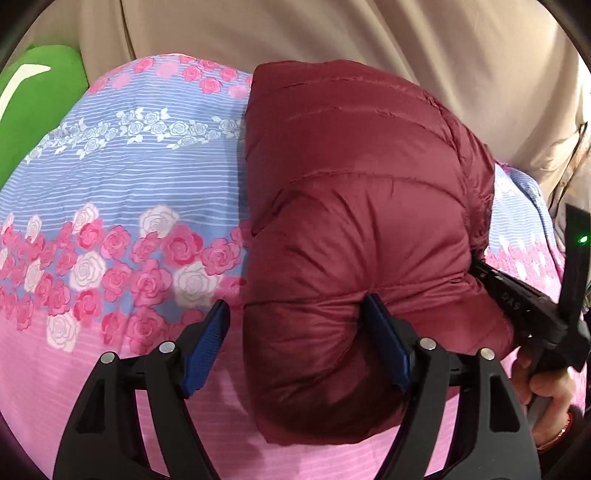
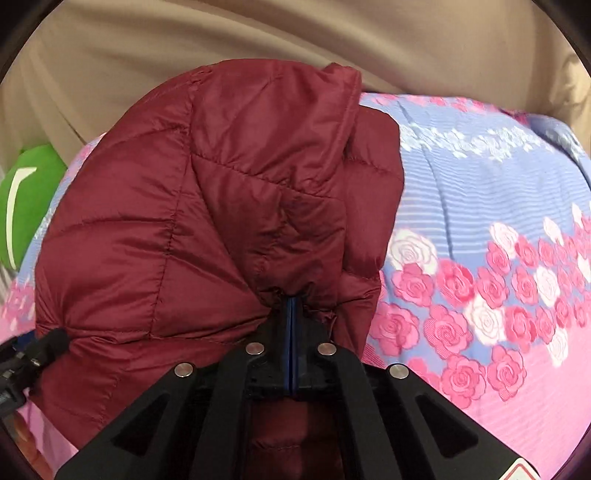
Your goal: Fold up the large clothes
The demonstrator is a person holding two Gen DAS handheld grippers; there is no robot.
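With the right tongs pinching the maroon puffer jacket and the left tongs open astride its near edge, we should press the fold flat on the bed.

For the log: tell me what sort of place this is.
Probably a bedroom: a maroon jacket lies on a rose-print bedsheet, with beige fabric behind, perhaps a curtain, and a green cushion at the edge.

Faint letters (unreadable) mark the right gripper; nothing else.

Maroon jacket, rose-patterned bedsheet
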